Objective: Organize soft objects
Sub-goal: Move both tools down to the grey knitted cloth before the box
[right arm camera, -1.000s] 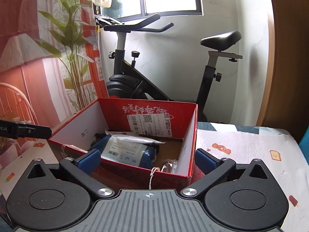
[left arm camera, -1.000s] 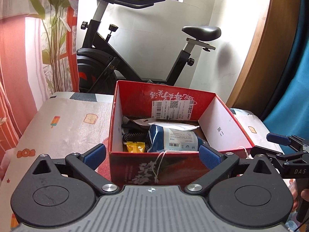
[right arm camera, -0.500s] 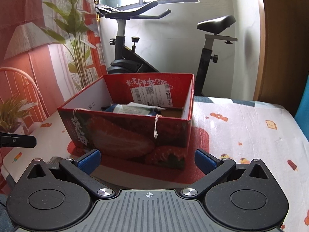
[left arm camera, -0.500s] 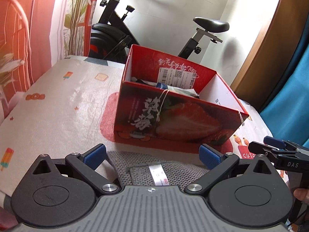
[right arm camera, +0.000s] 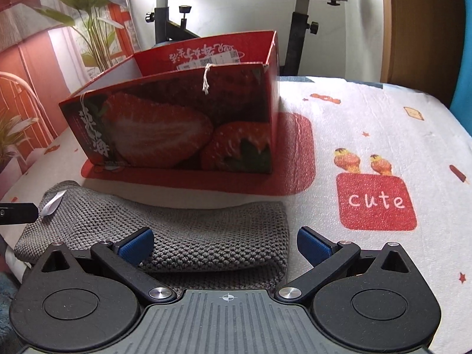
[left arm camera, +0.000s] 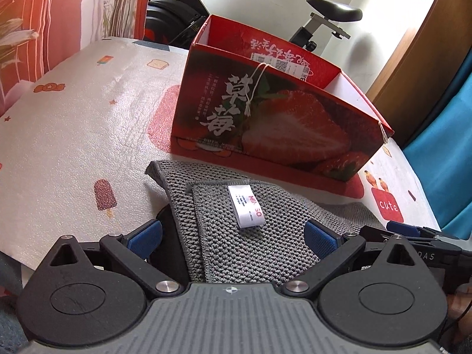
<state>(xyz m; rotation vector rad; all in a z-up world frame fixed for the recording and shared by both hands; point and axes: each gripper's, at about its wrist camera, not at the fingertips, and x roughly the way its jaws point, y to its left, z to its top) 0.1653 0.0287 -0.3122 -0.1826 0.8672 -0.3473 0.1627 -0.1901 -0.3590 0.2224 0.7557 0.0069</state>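
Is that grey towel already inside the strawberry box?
No, the grey towel lies folded on the table in front of the strawberry box, outside it.

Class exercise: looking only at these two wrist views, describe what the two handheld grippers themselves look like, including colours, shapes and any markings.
Both the left gripper and the right gripper share one build: a ribbed grey housing with a small crosshair mark, two round black discs, black angled linkage arms with silver pivot bolts, and blue fingertips. The left view shows white letters "DAS" on the right gripper's black side.
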